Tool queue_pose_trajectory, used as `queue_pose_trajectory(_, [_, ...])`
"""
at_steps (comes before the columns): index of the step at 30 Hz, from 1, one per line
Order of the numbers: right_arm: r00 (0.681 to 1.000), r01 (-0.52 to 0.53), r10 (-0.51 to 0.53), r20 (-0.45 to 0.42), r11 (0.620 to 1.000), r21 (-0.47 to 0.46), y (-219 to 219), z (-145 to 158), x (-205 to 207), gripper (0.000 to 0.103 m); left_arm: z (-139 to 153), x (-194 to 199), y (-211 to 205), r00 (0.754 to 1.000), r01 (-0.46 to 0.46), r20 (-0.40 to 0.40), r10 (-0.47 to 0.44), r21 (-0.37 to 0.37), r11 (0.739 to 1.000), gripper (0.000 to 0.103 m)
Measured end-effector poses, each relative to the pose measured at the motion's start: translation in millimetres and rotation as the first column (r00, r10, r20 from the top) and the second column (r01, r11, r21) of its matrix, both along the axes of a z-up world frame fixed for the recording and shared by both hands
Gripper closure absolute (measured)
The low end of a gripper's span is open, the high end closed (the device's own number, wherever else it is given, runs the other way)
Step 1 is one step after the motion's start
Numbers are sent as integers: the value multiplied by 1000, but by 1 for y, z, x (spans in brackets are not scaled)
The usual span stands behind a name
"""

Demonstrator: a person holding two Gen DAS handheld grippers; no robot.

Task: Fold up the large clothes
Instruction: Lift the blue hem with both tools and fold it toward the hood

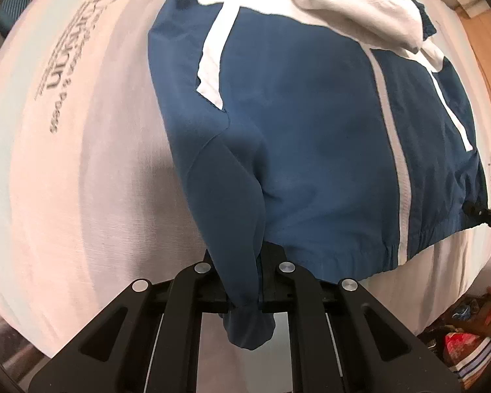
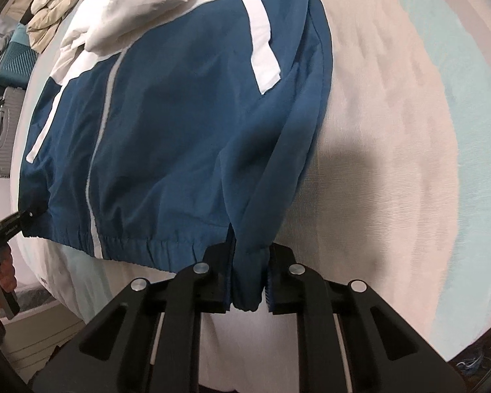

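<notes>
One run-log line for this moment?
left gripper shut on left cuff | right gripper shut on right cuff | jacket on bed

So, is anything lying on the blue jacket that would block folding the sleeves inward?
Yes: a white garment lies over the blue jacket's upper part. The lower body is bare, and both cuffs are already gripped.

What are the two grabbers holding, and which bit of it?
Both hold the blue and white jacket. The left gripper is shut on the cuff end of one sleeve, and the right gripper is shut on the other sleeve's cuff.
</notes>
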State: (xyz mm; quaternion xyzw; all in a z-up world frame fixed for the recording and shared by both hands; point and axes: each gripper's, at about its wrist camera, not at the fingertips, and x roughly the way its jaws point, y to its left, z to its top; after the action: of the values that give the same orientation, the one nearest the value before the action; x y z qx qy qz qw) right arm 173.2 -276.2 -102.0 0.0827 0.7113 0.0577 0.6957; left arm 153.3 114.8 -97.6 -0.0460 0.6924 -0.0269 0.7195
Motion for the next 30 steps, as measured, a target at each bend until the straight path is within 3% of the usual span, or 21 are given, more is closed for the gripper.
queue_pose_trajectory(10, [1000,-1,1,-3,1000,-19,-1,38,7,90,30,18,0,999,20,-25,-20,12,1000,95])
queue_pose_trajectory(12, [1000,5,-5,-6,1000,-14,0,43,14,90,29,40,-22,1000,21,-18,-21,2,1000,95])
queue_pose_trajectory(16, [1000,26,-26,-4,1000,4,-4,58,30,91,38,60,-29,999,36,1,-36,5,999,96])
queue_pose_trajectory(21, [996,84,-79,-49,991,101,-13,73,57,91,52,83,-23,1000,10,-13,-11,-21,1000,96])
queue_pose_trajectory(30, [996,83,-80,-47,994,74,-18,93,104,92,77,123,-11,1000,20,18,-20,-9,1000,96])
